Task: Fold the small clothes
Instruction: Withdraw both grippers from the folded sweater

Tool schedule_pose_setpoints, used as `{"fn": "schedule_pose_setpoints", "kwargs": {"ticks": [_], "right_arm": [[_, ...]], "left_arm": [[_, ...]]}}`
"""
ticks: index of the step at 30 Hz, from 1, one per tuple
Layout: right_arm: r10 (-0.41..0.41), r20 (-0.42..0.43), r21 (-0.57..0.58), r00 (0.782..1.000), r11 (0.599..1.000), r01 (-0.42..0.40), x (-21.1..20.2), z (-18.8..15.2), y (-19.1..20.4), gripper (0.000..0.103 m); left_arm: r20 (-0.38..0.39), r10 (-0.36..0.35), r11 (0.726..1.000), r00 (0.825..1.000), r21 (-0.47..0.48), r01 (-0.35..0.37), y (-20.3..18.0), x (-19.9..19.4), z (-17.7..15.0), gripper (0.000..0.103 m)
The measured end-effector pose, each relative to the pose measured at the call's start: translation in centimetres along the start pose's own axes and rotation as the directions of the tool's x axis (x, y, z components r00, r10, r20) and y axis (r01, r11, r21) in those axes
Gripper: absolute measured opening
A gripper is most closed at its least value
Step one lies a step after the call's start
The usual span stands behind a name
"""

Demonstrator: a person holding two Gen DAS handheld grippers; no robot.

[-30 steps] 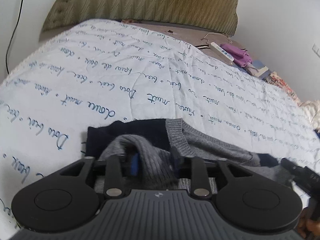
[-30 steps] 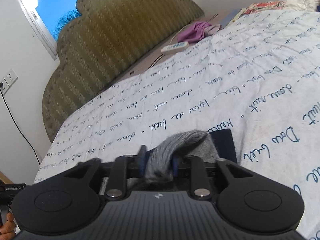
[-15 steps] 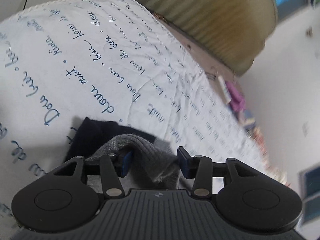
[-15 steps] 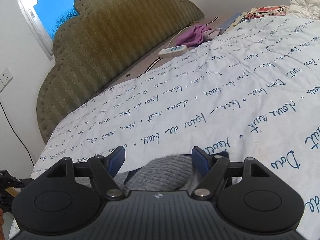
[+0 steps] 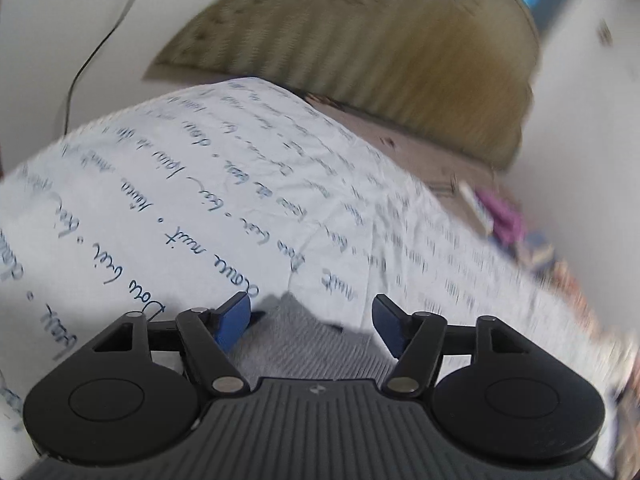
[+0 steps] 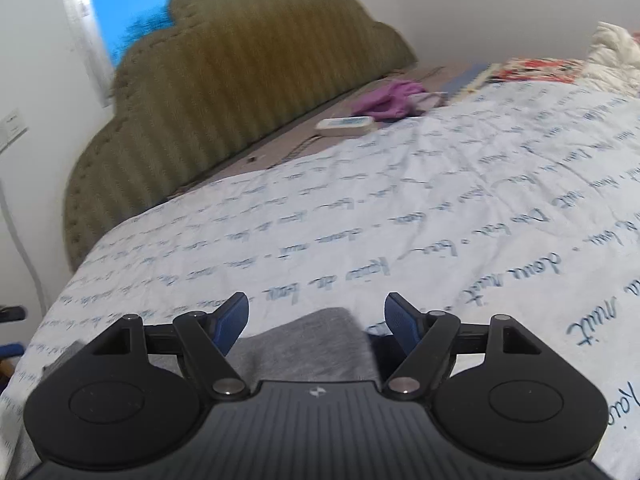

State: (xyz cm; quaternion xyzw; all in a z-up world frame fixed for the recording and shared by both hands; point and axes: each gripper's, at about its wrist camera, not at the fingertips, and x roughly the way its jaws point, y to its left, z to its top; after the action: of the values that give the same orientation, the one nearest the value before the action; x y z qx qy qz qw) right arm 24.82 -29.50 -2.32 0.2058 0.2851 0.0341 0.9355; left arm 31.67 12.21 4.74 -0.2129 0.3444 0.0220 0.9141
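A grey knitted sweater with dark navy parts lies on the white bedspread printed with blue handwriting. My left gripper hovers just above it, its jaws opening, blue pads clear of the cloth. In the right wrist view the same grey sweater lies flat below my right gripper, which stands open with the fabric under the gap, not pinched. A navy edge shows by the right pad.
An olive padded headboard backs the bed. A white remote and purple cloth lie near it, a patterned fabric at the far right. A dark cable hangs on the wall at left.
Both grippers were shut on folds of the grey sweater and have let go; the cloth has dropped flat. The left gripper has lifted and rolled, its view now blurred.
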Motion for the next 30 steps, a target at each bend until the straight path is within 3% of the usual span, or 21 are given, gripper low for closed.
{"fn": "schedule_pose_setpoints", "kwargs": {"ticks": [2,4,5,7,9,10,13,16,18,22,24,28,30], "right_arm": [[0.063,-0.034,-0.057,0.997,0.996,-0.065,0.1,-0.3,1.1,0.075],[0.123,-0.120,-0.116,0.985,0.984,-0.137,0.9,-0.8,2.6,0.080],[0.122,-0.166,-0.140,0.979,0.979,-0.146,1.6,-1.1,3.1,0.081],[0.020,-0.198,-0.197,0.980,0.979,-0.059,2.7,-1.9,3.8,0.081],[-0.102,-0.184,-0.237,0.978,0.970,0.056,3.1,-2.4,3.9,0.081],[-0.115,-0.171,-0.232,0.979,0.970,0.073,2.8,-2.5,3.7,0.081],[-0.080,-0.124,-0.203,0.989,0.978,0.054,0.6,-2.7,3.7,0.081],[-0.082,-0.024,-0.261,0.996,0.963,0.073,-1.9,-3.6,4.0,0.081],[-0.107,0.014,-0.310,0.994,0.945,0.106,-2.7,-4.2,4.1,0.081],[-0.032,-0.023,-0.270,0.999,0.963,0.025,-2.5,-4.9,3.4,0.081],[-0.003,-0.033,-0.242,0.999,0.970,-0.005,-2.2,-5.3,3.4,0.081],[-0.080,-0.017,-0.327,0.997,0.942,0.071,-1.2,-6.7,4.1,0.081],[-0.090,-0.014,-0.369,0.996,0.926,0.078,-1.3,-7.0,4.5,0.081]], "left_arm": [[-0.008,0.034,0.993,0.999,0.112,-0.033,-1.2,0.0,-1.2,0.077],[-0.021,0.067,0.979,0.998,0.193,-0.062,-1.9,0.1,-2.7,0.079],[-0.029,0.077,0.973,0.997,0.220,-0.068,-1.7,0.2,-3.5,0.079],[-0.054,0.089,0.961,0.995,0.266,-0.071,-1.5,0.2,-4.8,0.079],[-0.073,0.107,0.952,0.992,0.296,-0.080,-0.8,-0.2,-5.9,0.079],[-0.076,0.110,0.949,0.991,0.305,-0.082,-0.4,-0.6,-6.4,0.079],[-0.063,0.104,0.941,0.993,0.328,-0.078,1.0,-2.2,-7.8,0.080],[-0.022,0.079,0.940,0.997,0.335,-0.068,2.8,-3.8,-9.0,0.084],[0.029,0.101,0.936,0.995,0.336,-0.104,3.9,-4.6,-9.5,0.089],[0.100,0.111,0.925,0.989,0.353,-0.140,5.3,-5.1,-9.7,0.092],[0.103,0.090,0.922,0.991,0.368,-0.121,5.5,-5.1,-9.8,0.093],[0.039,-0.011,0.931,0.999,0.365,-0.004,5.3,-4.3,-9.9,0.093],[0.041,-0.003,0.930,0.999,0.367,-0.012,5.0,-3.7,-10.3,0.093]]}}
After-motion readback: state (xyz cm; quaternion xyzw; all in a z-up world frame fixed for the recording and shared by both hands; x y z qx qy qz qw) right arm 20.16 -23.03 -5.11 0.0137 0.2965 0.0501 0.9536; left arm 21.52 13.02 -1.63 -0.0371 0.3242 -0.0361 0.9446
